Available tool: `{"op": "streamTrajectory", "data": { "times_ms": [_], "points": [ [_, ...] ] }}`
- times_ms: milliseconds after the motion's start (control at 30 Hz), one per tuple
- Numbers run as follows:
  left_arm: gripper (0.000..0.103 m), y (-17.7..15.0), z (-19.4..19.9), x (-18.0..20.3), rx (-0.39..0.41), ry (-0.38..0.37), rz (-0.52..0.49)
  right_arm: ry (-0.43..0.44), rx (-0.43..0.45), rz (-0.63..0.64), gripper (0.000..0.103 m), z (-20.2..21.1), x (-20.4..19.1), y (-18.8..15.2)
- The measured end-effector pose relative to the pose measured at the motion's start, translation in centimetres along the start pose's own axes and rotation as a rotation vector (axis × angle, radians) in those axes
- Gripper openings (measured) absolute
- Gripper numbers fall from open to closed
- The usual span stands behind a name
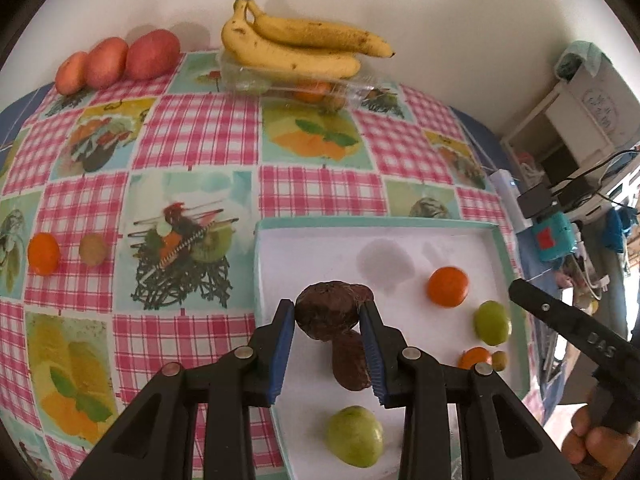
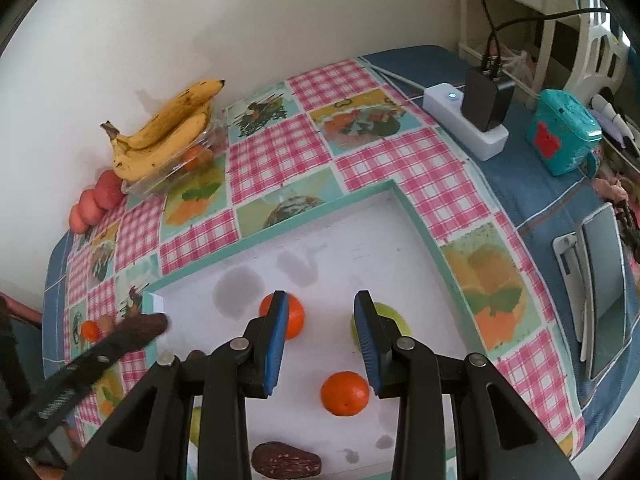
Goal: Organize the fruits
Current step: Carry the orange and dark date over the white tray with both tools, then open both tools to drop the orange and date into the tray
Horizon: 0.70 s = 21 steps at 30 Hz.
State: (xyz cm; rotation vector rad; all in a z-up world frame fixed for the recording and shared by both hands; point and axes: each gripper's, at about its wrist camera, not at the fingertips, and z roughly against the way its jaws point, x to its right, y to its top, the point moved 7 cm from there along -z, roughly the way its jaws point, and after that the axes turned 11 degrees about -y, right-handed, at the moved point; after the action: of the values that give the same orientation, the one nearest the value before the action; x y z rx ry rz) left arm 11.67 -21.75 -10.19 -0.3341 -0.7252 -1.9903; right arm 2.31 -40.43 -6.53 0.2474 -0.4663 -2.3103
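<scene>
- Bench point(image 1: 320, 192), checked cloth: bananas point(image 1: 296, 48) on a clear box at 12 o'clock, three red fruits point(image 1: 116, 60) at 11, a small orange fruit point(image 1: 43, 253) and a brownish one point(image 1: 93, 249) at 9; these appear still unsorted.
- White tray point(image 1: 280, 264), at 4 o'clock: already holds oranges, green fruits and a second brown fruit point(image 1: 352, 364).
- Left gripper point(image 1: 328, 316): jaws closed narrowly on a dark brown fruit point(image 1: 326, 308), above the tray's near-left part.
- Right gripper point(image 2: 322, 336): jaws spread wide, holding nothing, over an orange point(image 2: 345, 394).

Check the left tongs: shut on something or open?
Shut on the brown fruit: both blue pads of the left tongs press its sides above the white tray.
</scene>
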Motion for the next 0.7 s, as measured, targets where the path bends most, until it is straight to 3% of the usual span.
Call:
{"op": "streamTrajectory", "data": {
  "times_ms": [233,700],
  "points": [
    [0.036,-0.6,-1.2,-0.1,-0.02,0.05,-0.019,0.001,-0.004,0.039,0.035,0.0,-1.3,-0.3],
    [0.037,-0.9,-1.8,0.1,-0.065,0.069,-0.036,-0.01,-0.012,0.038,0.035,-0.2,-1.2,-0.5]
  ]
}}
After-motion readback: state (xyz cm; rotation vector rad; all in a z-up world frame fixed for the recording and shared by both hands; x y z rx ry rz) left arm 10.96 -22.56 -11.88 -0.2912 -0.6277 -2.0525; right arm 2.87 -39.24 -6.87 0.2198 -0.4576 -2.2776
